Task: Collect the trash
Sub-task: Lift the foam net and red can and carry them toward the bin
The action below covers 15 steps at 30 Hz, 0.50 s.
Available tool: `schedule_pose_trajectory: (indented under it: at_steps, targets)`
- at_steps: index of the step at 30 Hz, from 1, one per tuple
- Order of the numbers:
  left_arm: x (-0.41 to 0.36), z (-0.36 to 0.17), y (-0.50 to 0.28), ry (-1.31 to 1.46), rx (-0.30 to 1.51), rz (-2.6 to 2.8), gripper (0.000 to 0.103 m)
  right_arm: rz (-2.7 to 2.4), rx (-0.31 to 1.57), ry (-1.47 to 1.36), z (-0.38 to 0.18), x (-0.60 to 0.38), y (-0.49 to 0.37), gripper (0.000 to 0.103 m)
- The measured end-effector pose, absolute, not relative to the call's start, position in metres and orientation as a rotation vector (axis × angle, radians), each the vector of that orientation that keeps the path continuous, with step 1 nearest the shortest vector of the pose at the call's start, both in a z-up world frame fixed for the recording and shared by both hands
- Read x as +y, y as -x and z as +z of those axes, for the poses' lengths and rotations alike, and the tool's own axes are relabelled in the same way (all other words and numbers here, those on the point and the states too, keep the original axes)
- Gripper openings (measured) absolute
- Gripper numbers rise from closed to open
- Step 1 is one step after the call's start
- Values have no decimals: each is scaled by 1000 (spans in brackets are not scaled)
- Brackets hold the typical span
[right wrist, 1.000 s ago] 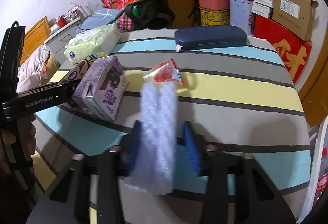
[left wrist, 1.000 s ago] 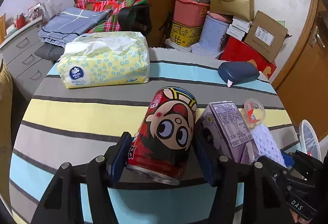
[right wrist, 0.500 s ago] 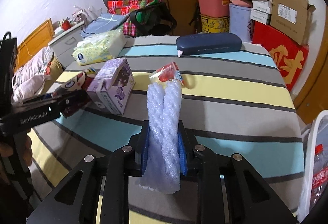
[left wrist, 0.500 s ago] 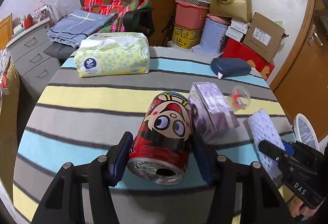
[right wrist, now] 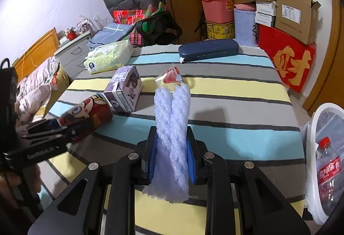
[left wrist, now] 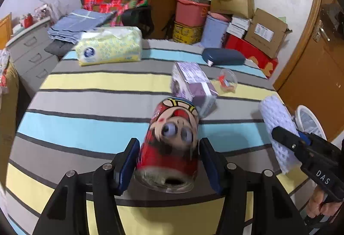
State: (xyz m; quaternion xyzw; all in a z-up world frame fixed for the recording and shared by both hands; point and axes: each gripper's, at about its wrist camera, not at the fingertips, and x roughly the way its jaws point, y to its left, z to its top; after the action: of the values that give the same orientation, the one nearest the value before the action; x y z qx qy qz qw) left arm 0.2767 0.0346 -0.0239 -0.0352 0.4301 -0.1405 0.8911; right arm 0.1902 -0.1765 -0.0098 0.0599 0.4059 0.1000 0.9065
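Above the striped table [left wrist: 90,129], left gripper [left wrist: 168,161] clamps a red can [left wrist: 172,144]; right gripper [right wrist: 172,157], jaws just closed, pinches foam netting [right wrist: 172,118].

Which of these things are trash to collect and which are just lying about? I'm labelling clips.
Trash job: red can in left gripper; foam netting in right gripper; purple carton; candy wrapper; white bin.

Lying about: tissue pack; blue case.
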Motion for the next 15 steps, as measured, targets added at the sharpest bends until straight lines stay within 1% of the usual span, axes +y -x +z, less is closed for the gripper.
schedule_pose_trajectory:
  at_steps: [2,7,8,15]
  targets:
    - [30,-29,-279,66,917,-295,59,206,834,-123,-9,-176,-190,25]
    - [22,-35,-283,49,939,-296,59,202,829,-127,-8,-176,-187,25]
    - [22,-36,-283,49,941,-285,55,201,829,-123,-8,-176,-188,25]
    - [18,-25,-268,29,909,-271,53,186,817,-133,-8,-185,-179,25]
